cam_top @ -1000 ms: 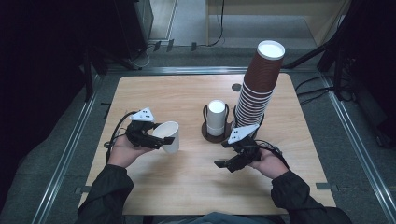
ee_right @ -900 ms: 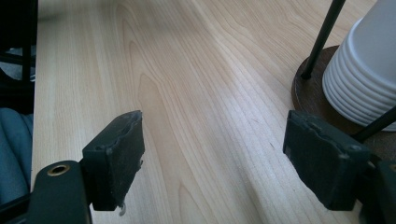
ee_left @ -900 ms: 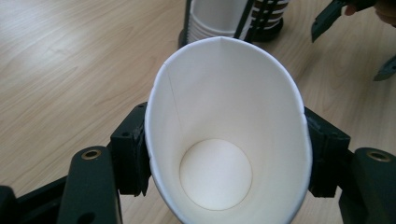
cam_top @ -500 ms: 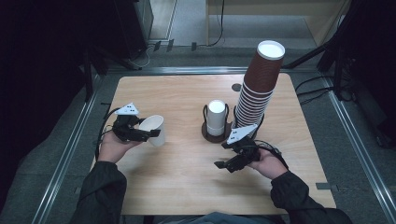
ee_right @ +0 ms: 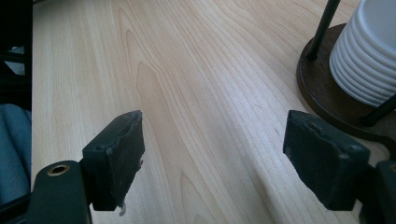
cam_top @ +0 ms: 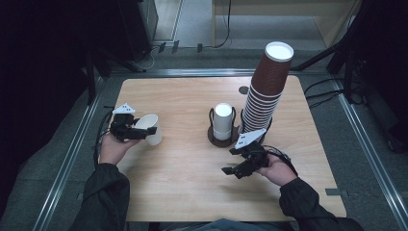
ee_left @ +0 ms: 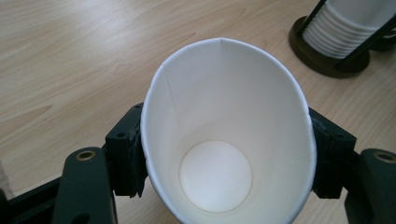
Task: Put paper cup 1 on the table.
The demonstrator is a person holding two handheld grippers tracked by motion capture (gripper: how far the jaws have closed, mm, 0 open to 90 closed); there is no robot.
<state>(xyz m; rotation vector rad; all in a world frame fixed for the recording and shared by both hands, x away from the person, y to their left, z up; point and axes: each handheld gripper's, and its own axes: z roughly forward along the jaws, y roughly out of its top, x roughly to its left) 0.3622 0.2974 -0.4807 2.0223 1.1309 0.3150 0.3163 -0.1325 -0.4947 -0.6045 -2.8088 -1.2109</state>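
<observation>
High view, left gripper (cam_top: 139,132): sitting at the left of the frame, its jaws lying on either side of a white paper cup (cam_top: 150,129) near the left edge of the table (cam_top: 183,187).
High view, cup: leaning over on its side, mouth facing the upper left, its base pointing toward the middle of the frame; whether it is resting on the wood I cannot tell.
High view, jaws on the left: they have just been opening, with the cup staying between them.
High view, right gripper (cam_top: 232,161): lying low in the lower right of the frame, jaws standing apart with nothing between them.
High view, cup holder (cam_top: 223,137): standing at the centre, a short white stack (cam_top: 223,120) sitting in it.
High view, brown stack (cam_top: 264,91): rising tall and leaning, just right of the holder.
Left gripper view, cup (ee_left: 224,126): taking up the middle of the frame, mouth open toward the camera, its rim squeezed into an oval by the pads (ee_left: 128,154) pressing on both sides.
Left gripper view, holder (ee_left: 327,60): showing in the upper right corner.
Right gripper view, right gripper (ee_right: 212,154): jaws spreading wide over bare wood, gripping nothing.
Right gripper view, holder (ee_right: 322,93): sitting at the right edge with the white stack (ee_right: 369,60) in it.
</observation>
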